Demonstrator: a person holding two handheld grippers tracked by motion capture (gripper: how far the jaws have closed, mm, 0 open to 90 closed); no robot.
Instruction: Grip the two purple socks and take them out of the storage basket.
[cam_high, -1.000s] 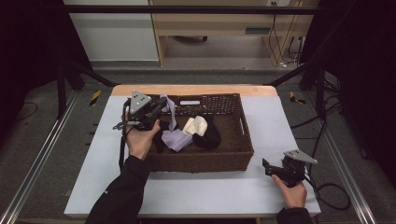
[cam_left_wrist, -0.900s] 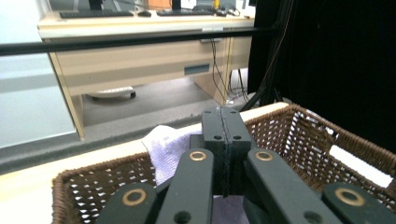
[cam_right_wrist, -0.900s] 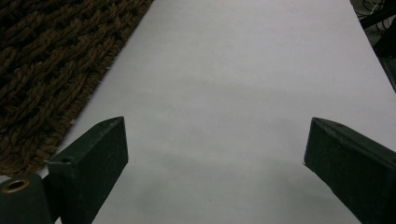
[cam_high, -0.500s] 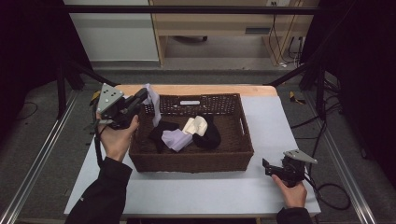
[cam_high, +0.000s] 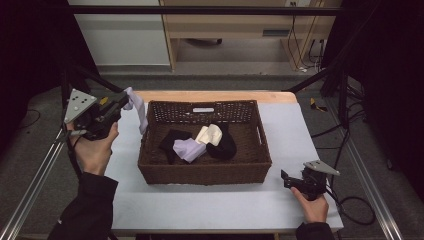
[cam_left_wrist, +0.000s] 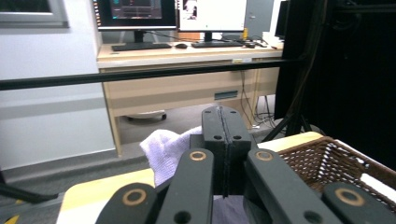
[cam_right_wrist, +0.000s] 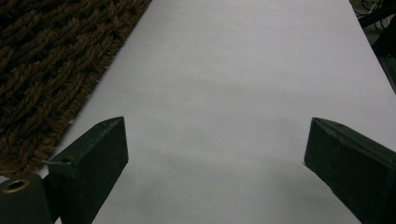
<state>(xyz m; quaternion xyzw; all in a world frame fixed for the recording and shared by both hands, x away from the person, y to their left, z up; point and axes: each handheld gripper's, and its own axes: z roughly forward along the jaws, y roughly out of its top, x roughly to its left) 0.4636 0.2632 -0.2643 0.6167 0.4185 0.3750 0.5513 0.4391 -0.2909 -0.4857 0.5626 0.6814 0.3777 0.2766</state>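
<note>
left gripper clenched on pale lilac cloth sock | now lifted clear, left of brown wicker basket | right gripper released, idle | one item removed

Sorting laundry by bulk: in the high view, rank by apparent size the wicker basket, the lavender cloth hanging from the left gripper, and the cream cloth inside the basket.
1. Wicker basket.
2. Lavender cloth.
3. Cream cloth, though these two cloths look close and the lavender one is held higher, so unsure.
</note>
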